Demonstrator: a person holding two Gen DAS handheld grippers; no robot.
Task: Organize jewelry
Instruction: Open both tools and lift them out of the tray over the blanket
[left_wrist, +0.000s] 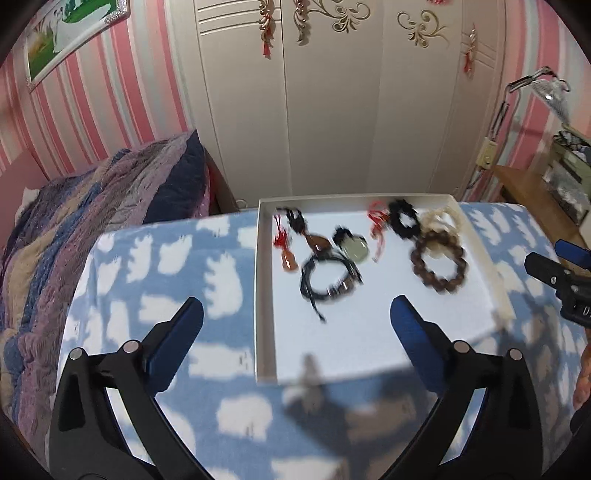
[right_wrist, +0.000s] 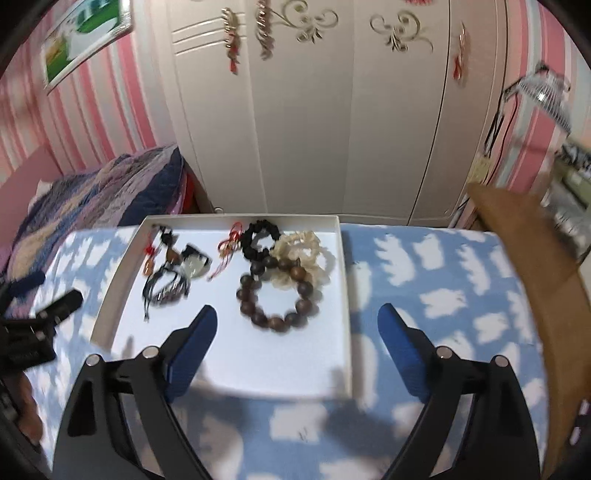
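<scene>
Your left gripper (left_wrist: 295, 317) has its jaws spread wide with nothing between the blue pads, only the white tray (left_wrist: 266, 295) and the cloud-print cloth (left_wrist: 166, 280) showing in the gap. Your right gripper (right_wrist: 299, 325) is also wide open and empty, its left pad over the tray floor and its right pad over the cloth. All the jewelry lies in the tray, toward its far half. In the right wrist view the brown wooden bead bracelet (right_wrist: 279, 295) sits at about 12 o'clock from the gap between the pads, with the cream bead bracelet (right_wrist: 306, 254) touching it at 1 o'clock and the black bead bracelet (right_wrist: 260, 240) just beyond at 12 o'clock. A red cord (right_wrist: 229, 243) lies beside the black bracelet at 11 o'clock. Farther left, at 10 o'clock, a tangle holds a black cord bracelet (right_wrist: 166, 286), a pale green pendant (right_wrist: 194, 264) and small amber pendants (right_wrist: 149, 267); the blur hides how they overlap. In the left wrist view the right gripper shows at 3 o'clock, over the cloth just beside the tray's right wall.
</scene>
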